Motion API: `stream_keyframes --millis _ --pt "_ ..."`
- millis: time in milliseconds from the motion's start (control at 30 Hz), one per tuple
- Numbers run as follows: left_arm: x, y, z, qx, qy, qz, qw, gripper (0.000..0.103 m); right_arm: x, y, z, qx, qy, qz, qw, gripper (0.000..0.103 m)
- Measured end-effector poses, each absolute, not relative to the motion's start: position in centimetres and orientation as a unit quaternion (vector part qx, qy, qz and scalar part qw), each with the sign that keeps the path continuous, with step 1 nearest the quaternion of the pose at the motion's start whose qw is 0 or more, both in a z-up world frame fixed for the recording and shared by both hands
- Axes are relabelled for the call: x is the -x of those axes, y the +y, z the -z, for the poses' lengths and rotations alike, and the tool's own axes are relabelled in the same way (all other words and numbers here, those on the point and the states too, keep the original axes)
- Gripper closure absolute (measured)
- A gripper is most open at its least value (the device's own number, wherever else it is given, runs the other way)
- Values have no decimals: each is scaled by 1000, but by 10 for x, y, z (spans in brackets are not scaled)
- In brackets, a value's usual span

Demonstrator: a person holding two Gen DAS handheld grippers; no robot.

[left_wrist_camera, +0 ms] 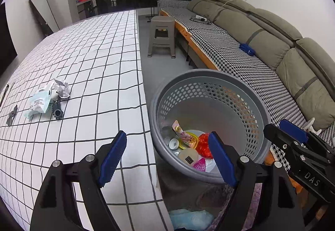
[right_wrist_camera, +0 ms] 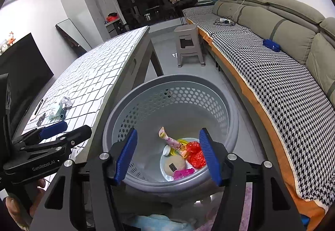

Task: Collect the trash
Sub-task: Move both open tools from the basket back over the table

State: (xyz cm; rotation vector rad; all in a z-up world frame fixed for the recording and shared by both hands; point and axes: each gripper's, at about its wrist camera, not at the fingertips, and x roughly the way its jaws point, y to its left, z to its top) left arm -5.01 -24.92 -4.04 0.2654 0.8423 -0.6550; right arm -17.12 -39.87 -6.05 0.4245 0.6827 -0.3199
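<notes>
Grey plastic: a perforated round basket (right_wrist_camera: pixel 170 92) is seen beyond and below the right gripper (right_wrist_camera: pixel 167 154), beside the table edge.
Basket contents: a red crumpled bag (right_wrist_camera: pixel 195 154), a pink wrapper (right_wrist_camera: pixel 170 141), a yellow lid (right_wrist_camera: pixel 182 143), a round tan disc (right_wrist_camera: pixel 174 165) and a magenta piece (right_wrist_camera: pixel 183 174) are gathered at the bottom, framed between the right fingertips.
Right fingers: blue pads (right_wrist_camera: pixel 125 155) are held moderately apart, nothing between them.
Left fingers: the left gripper (left_wrist_camera: pixel 167 158) is spread wide and empty; one pad is over the checked tablecloth (left_wrist_camera: pixel 88 59), the other over the basket rim.
Remaining trash: a crumpled paper (left_wrist_camera: pixel 61 88), a pale blue packet (left_wrist_camera: pixel 38 104) and a dark ribbed piece (left_wrist_camera: pixel 57 110) are left on the table, well ahead and left of the left fingers.
</notes>
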Motion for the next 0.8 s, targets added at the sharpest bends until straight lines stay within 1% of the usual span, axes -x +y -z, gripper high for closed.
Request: stream_keyframes --millis 433,800 --pt "44 -218 32 -100 394 306 861 24 159 -373 52 -187 337 139 912 43" --pt "30 -174 29 -79 395 275 873 24 133 -342 51 -167 350 101 916 43"
